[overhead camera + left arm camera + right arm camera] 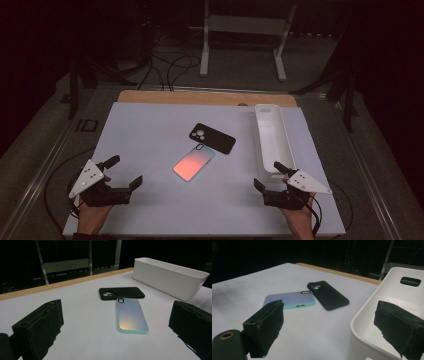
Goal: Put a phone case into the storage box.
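Observation:
Two phone cases lie back up in the middle of the white table top [150, 135]: a black case [212, 138] [121, 293] [328, 295] and, touching its near end, an iridescent pink-to-teal case [194, 161] [131, 315] [290, 300]. My left gripper [125, 171] [116, 330] rests at the near left, open and holding nothing, its jaws aimed toward the cases. At the near right my right gripper [270, 173] [332, 327] stands open with nothing in it, one jaw beside the near end of the white bin [272, 137] [170, 277] [387, 302].
The long white bin is empty and runs along the table's right side. A wooden strip [205, 97] edges the far side of the table. Beyond it stand a white metal frame [245, 35] and loose cables [170, 67] on the floor.

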The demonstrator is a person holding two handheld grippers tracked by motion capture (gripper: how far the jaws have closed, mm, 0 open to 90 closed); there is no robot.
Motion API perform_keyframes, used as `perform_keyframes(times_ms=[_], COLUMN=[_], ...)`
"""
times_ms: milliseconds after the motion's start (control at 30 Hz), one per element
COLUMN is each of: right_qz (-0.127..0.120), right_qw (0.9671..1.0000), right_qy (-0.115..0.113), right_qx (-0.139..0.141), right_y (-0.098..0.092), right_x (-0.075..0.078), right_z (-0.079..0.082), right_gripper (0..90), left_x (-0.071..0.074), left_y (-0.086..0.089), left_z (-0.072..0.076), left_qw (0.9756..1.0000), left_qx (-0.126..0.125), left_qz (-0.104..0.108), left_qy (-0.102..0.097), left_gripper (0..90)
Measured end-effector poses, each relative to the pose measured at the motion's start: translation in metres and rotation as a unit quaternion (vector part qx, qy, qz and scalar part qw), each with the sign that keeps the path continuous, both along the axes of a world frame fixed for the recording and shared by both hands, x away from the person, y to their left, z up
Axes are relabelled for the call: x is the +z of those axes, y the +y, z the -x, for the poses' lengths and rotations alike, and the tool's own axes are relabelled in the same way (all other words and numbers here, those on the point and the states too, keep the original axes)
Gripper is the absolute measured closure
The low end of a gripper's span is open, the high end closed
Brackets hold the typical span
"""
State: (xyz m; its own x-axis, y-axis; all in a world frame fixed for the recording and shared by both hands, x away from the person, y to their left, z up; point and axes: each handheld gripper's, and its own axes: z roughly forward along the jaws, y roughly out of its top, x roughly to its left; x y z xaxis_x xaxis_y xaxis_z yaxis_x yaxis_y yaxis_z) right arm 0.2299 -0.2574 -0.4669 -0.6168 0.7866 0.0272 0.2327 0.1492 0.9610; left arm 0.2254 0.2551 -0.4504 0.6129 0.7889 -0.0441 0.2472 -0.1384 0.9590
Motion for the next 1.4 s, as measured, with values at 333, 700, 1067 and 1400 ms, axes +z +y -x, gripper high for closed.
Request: perform_keyframes(times_ms=[333, 700, 1067, 1400], right_qz=[-0.001, 0.002, 0.003, 0.005], right_qw=[0.9999, 0.9999, 0.9999, 0.9999], right_qy=[-0.003, -0.001, -0.001, 0.001], right_qx=[-0.010, -0.012, -0.013, -0.013], right_y=[-0.0010, 0.0002, 0.0004, 0.0015], right_x=[-0.0007, -0.0012, -0.0012, -0.0015], right_z=[-0.0011, -0.0021, -0.0023, -0.0024], right_gripper=[8.8, 8.8, 8.8, 8.8], left_x=[-0.0012, -0.0018, -0.0018, -0.0021], left_y=[-0.0023, -0.0032, -0.0023, -0.0028], left_z=[-0.0026, -0.0025, -0.0026, -0.0025], left_qw=[1.0000, 1.0000, 1.0000, 1.0000], left_qx=[-0.007, -0.004, 0.001, 0.001], left_qz=[0.000, -0.001, -0.003, -0.004], left_qy=[0.007, 0.009, 0.008, 0.008], left_gripper=[0.2, 0.2, 0.2, 0.2])
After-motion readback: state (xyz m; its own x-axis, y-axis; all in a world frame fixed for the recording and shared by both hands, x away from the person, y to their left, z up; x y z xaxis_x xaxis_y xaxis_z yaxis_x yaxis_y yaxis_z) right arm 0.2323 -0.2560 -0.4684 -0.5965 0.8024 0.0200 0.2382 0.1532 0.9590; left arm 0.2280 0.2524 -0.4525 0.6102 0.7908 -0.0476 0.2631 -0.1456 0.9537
